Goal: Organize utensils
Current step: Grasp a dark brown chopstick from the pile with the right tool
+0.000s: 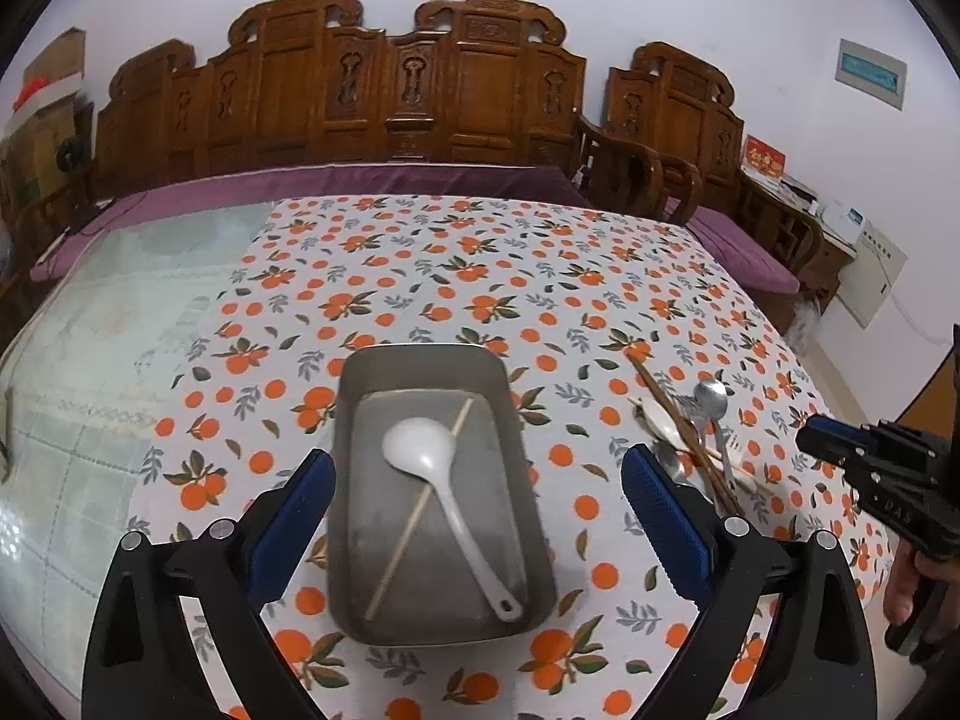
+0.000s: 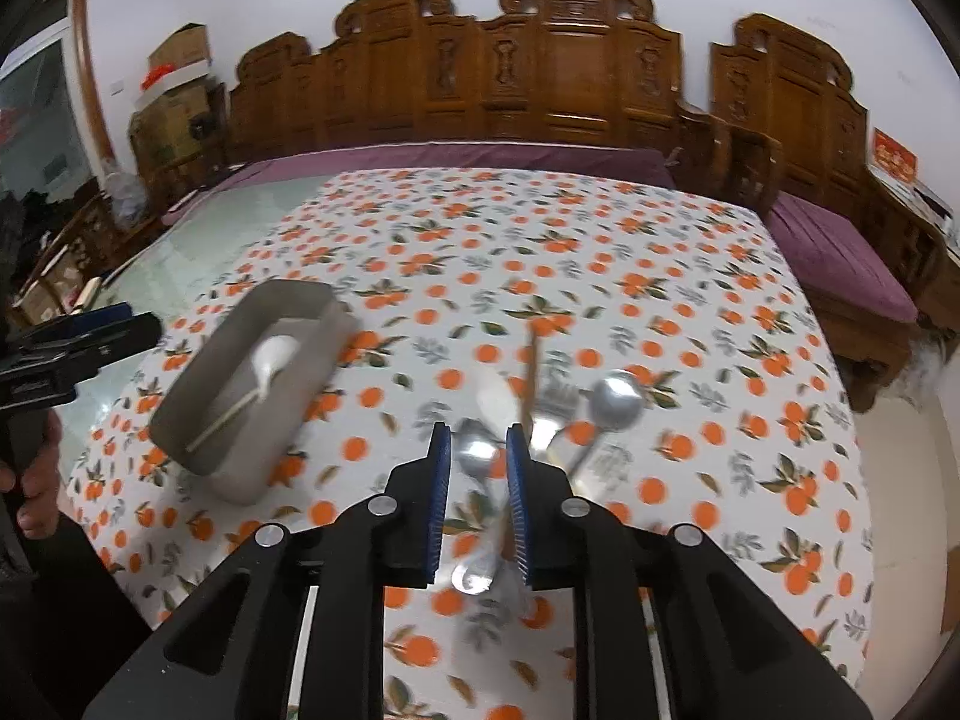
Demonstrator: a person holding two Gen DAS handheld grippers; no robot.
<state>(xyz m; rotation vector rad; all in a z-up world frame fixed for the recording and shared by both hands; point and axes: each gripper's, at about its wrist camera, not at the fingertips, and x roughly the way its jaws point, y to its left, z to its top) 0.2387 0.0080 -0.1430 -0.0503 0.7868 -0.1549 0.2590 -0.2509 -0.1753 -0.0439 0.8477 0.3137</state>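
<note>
A metal tray (image 1: pixel 420 624) rests on a tablecloth (image 1: pixel 480 276) printed with oranges. Inside the tray lie a white ceramic spoon (image 1: pixel 429 450), bowl toward the far end and handle toward the near right corner, and a pale chopstick (image 1: pixel 420 510) crossing under it on a diagonal. The left gripper (image 1: pixel 480 474) hangs over the tray with its jaws spread wide, one blue pad on either side of the tray and nothing between them.

To the right of the tray, loose on the cloth, lies a pile of utensils (image 1: pixel 690 438): dark brown chopsticks (image 1: pixel 672 414), a steel spoon (image 1: pixel 711 399) at the far side, and pale spoons beneath. In the right wrist view the pile is blurred; a fork (image 2: pixel 555 411) and a second steel spoon (image 2: pixel 477 450) can be made out.

The right gripper (image 2: pixel 478 450) is poised above the near part of this pile, jaws parted by a narrow gap and closed on nothing. A hand (image 1: pixel 906 585) grips its handle. A carved wooden bench (image 1: pixel 390 90) with a purple cushion stands beyond the table.
</note>
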